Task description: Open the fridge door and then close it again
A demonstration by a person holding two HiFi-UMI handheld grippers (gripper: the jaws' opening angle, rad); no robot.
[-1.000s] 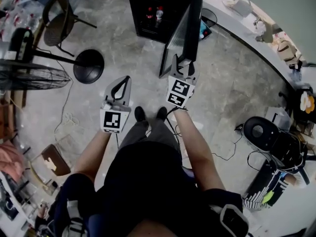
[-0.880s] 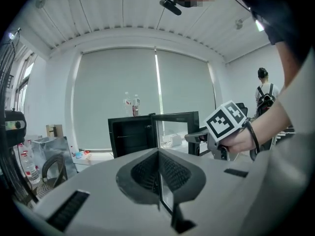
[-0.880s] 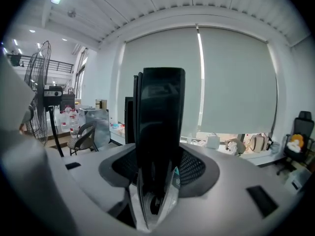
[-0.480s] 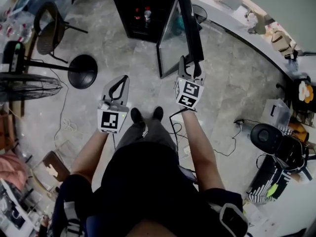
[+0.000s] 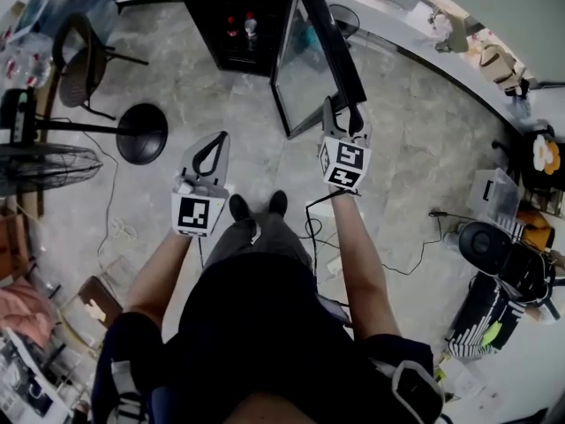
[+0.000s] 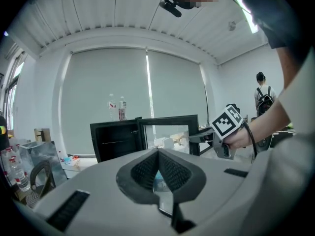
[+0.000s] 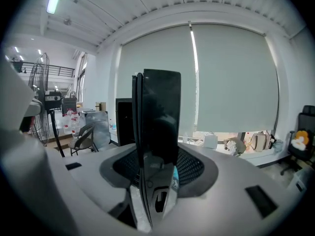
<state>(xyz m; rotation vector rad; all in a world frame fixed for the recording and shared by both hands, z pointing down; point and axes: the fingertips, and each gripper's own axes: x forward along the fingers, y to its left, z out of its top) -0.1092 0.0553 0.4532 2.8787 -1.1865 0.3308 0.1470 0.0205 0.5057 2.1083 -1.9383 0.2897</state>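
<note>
The grey mottled stone floor (image 5: 415,148) bore a black box fridge (image 5: 212,7) ahead of the right gripper (image 5: 342,113), black cables (image 5: 388,268) behind it.

No legible text, brand, number or sign was captured in any view. Only black-and-white square patterns were shown on the left marker cube (image 5: 195,215) and the right marker cube (image 5: 347,163). Labels on the bottles (image 5: 251,26) inside the fridge (image 5: 199,7) were too small to be read.
</note>
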